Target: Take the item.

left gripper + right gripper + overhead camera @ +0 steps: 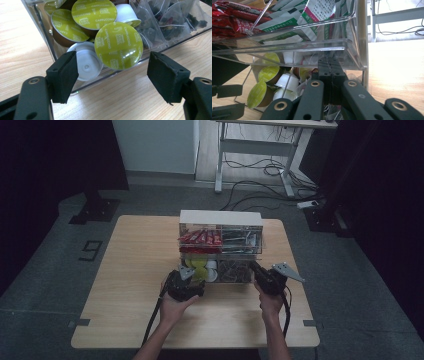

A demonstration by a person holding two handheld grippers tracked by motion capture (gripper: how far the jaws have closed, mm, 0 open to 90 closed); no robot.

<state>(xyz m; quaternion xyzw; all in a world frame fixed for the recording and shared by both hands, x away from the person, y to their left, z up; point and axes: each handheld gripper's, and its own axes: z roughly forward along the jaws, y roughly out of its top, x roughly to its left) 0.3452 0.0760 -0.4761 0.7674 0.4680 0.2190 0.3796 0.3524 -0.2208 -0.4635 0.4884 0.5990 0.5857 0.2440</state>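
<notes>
Pale worktop (135, 270) carries my clear organiser (220, 245). Left tongs (112, 75) gape before a light, slippery, dentable cappuccino capsule (118, 45); I'd grip its rim. Right tongs (329, 72) sit together, apparently pinching nothing.

Just in front of the left hand-held gripper (112, 75) lie capsules (118, 45) in the organizer (220, 245); tea bags (170, 22) lie to their right.

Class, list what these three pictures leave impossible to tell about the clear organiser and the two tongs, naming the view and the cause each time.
1. Right tongs, right gripper view: jaws pressed together; whether a tea bag string is pinched is hidden.
2. Tea bags, left gripper view: cut off by the top edge.
3. Sachets, right gripper view: print blurred and cropped.
4. Organiser, high view: contents too small to count.
</notes>
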